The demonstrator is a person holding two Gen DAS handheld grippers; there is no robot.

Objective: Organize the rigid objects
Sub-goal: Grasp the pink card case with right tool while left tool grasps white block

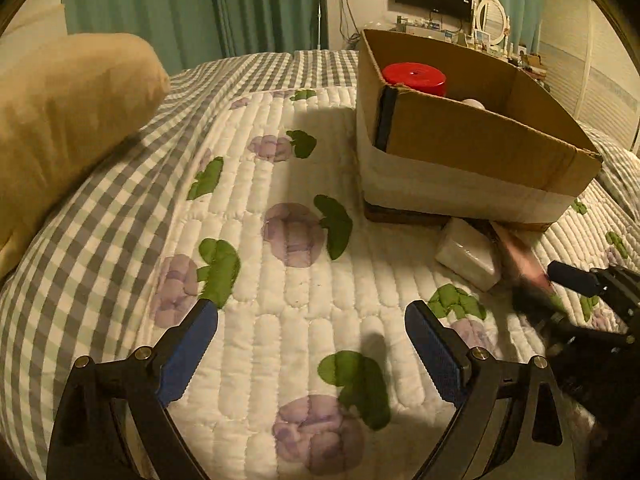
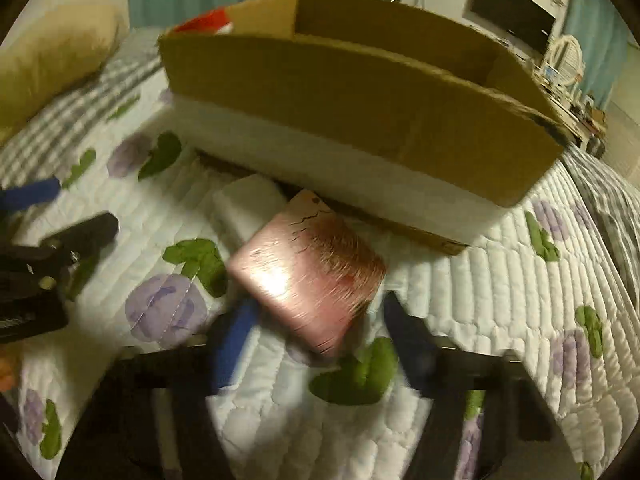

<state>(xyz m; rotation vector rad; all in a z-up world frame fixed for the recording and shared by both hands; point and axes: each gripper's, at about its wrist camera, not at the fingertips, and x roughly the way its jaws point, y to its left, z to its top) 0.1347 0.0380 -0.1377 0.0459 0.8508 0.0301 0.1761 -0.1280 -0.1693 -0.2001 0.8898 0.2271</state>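
Note:
A cardboard box [image 1: 472, 140] stands on the quilted bed and holds a red-lidded jar [image 1: 414, 77]; the box also shows in the right wrist view [image 2: 360, 96]. A pink flat case [image 2: 308, 272] lies in front of the box, its near edge between my right gripper's [image 2: 316, 320] blurred, spread jaws. A white wrapped block [image 2: 248, 204] lies just left of the case; it also shows in the left wrist view [image 1: 470, 254]. My left gripper [image 1: 312, 324] is open and empty above the quilt. The right gripper appears at that view's right edge [image 1: 576, 280].
A tan pillow [image 1: 68, 120] lies at the left of the bed. The quilt [image 1: 280, 200] has purple flowers and green leaves. A dresser with a mirror [image 1: 492, 20] and a wall TV stand behind the box.

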